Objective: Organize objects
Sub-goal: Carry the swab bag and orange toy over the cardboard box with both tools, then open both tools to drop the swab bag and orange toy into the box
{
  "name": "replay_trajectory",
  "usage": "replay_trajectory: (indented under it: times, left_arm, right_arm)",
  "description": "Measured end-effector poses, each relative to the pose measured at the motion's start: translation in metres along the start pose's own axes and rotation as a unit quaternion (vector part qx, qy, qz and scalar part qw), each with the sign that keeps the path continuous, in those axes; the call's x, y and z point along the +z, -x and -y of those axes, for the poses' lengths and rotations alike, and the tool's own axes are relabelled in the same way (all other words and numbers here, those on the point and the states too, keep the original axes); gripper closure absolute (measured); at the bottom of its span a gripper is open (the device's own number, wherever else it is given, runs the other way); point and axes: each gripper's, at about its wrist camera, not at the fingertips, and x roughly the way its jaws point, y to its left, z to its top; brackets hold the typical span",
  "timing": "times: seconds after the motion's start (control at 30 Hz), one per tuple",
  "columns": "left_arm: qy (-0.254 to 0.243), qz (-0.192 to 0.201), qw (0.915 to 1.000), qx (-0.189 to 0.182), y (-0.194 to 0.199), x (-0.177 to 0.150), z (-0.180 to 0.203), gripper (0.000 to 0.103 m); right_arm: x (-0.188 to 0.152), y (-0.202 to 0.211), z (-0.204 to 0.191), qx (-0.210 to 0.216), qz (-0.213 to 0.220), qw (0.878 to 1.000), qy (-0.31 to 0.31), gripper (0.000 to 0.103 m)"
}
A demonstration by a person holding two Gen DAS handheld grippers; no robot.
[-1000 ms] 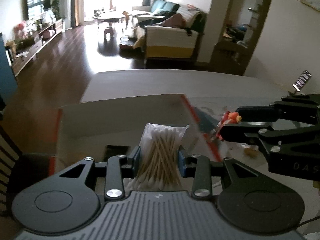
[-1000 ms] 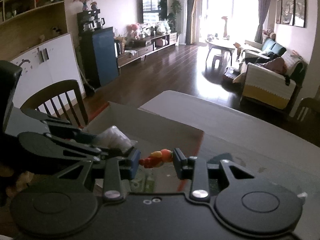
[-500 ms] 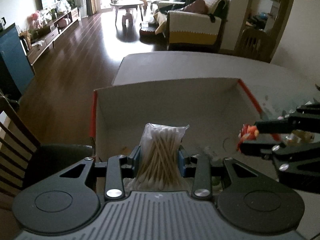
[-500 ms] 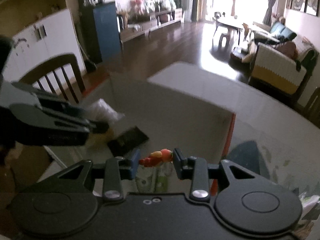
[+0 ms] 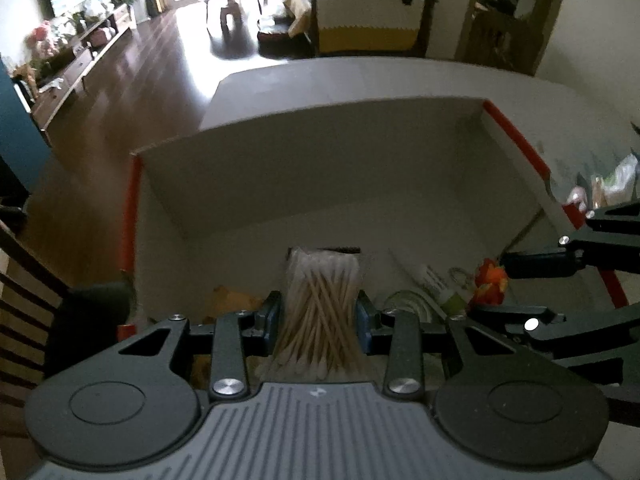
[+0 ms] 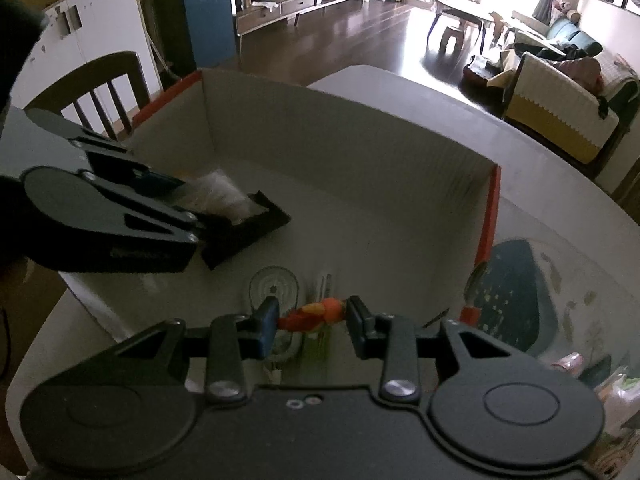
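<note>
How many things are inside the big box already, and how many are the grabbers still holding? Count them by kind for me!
Lying in the box:
Black flat case: 1
Clear round-patterned packet: 1
Small tube: 1
Held over the box:
Bag of cotton swabs, in the left gripper: 1
Orange-red toy, in the right gripper: 1
Total: 5. A yellowish bit by the left gripper is too hidden to count.

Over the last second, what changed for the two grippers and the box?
Both grippers dropped from above the rim into the box. The left gripper stays shut on the cotton swab bag, the right gripper on the orange toy. Nothing released.
</note>
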Motion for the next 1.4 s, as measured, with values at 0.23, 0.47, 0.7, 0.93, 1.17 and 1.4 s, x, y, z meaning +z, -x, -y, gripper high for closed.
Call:
replay_trajectory:
  times: [0.23, 0.47, 0.7, 0.93, 1.17, 1.4]
  left_arm:
    - [-0.016, -0.025, 0.9995, -0.007, -0.013, -0.003, 0.005, 0.066]
    - [-0.023, -0.041, 0.9989, -0.007, -0.022, 0.001, 0.003, 0.065]
    - [-0.015, -0.022, 0.9996, -0.006, -0.016, -0.003, 0.002, 0.04]
    - [-0.006, -0.005, 0.9999, -0.009, -0.001, -0.006, 0.006, 0.039]
    - [-0.004, 0.014, 0.9998, -0.01, 0.019, -0.013, 0.013, 0.039]
    - [0.002, 0.041, 0.9991, -0.009, 0.047, -0.015, 0.023, 0.037]
  right_arm:
    - [0.0, -0.007, -0.002, -0.005, -0.012, 1.0, -0.004, 0.066]
    - [-0.001, -0.005, -0.003, -0.004, -0.011, 1.0, -0.004, 0.062]
    - [-0.006, 0.005, 0.0, 0.0, 0.001, 1.0, -0.011, 0.05]
    - [-0.014, 0.023, 0.001, 0.003, 0.016, 1.0, -0.017, 0.042]
    - [-0.024, 0.052, 0.005, 0.005, 0.04, 0.999, -0.028, 0.037]
    - [-0.032, 0.081, 0.011, 0.015, 0.066, 0.997, -0.035, 0.027]
